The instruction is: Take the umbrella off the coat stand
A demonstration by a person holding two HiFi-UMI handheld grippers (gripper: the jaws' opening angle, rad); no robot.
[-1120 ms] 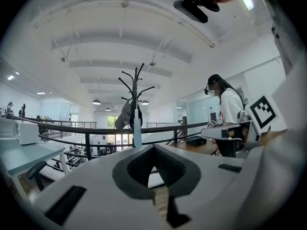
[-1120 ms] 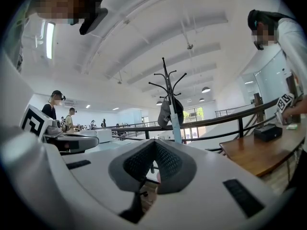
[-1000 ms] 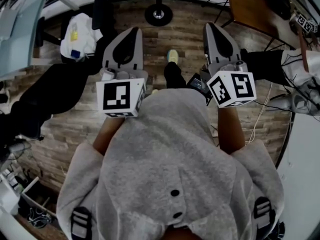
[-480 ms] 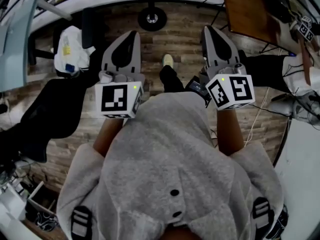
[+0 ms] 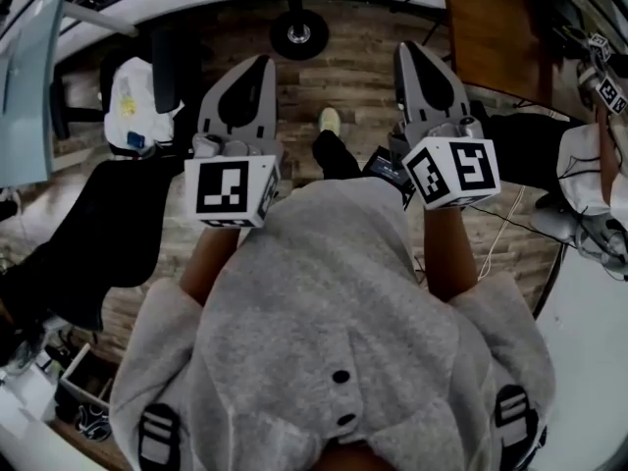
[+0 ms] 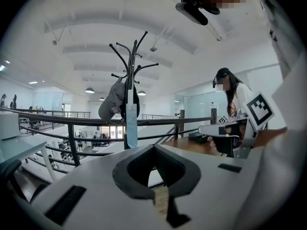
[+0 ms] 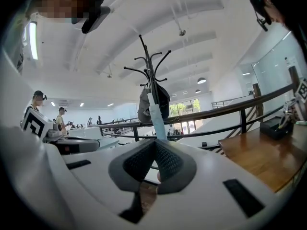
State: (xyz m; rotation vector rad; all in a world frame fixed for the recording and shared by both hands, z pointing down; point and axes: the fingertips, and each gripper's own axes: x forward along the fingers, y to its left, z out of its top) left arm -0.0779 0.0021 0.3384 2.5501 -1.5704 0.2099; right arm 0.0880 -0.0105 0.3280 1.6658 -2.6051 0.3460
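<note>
A black coat stand (image 6: 129,80) (image 7: 149,75) rises behind a railing straight ahead in both gripper views. A pale blue folded umbrella (image 6: 130,123) (image 7: 156,119) hangs down its pole, next to a grey cap (image 6: 111,105) (image 7: 143,108). In the head view the stand's round base (image 5: 297,33) sits on the wood floor beyond both grippers. My left gripper (image 5: 259,61) (image 6: 153,147) and right gripper (image 5: 406,49) (image 7: 154,143) are held side by side and point at the stand from a distance. Both are shut, with nothing in them.
A black railing (image 6: 72,123) crosses in front of the stand. A wooden desk (image 7: 259,152) (image 5: 486,18) lies to the right. Black chairs (image 5: 98,224) and a white bag (image 5: 128,96) are at the left, and cables (image 5: 505,234) run over the floor at the right. Another person (image 6: 230,95) stands at the right.
The floor, chairs and white bag have slid toward the left and down in the head view as I walk on. Both grippers keep their pose and stay shut.
</note>
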